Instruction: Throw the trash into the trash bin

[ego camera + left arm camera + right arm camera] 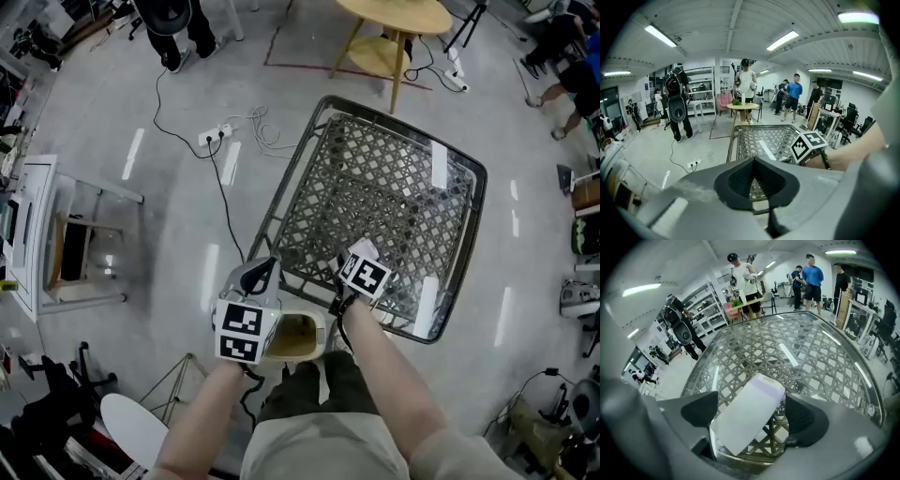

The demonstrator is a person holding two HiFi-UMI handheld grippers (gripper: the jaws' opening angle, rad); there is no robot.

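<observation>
A white flat carton (747, 413) lies tilted between the wide jaws of my right gripper (754, 414); neither black pad (699, 411) presses on it. In the head view the right gripper (361, 258) points steeply down over the near edge of the glass-topped wicker table (309, 159), and the carton's white tip (365, 248) shows above its marker cube. A cream trash bin (319, 330) stands on the floor just below both grippers, at my feet. My left gripper (260, 275) hangs left of the bin with its pads (740, 199) together and nothing between them.
A round wooden table (398, 19) stands beyond the glass table. A power strip and cables (217, 136) lie on the floor to the left. A white cabinet (33, 234) is at far left. Several people stand farther back (746, 84).
</observation>
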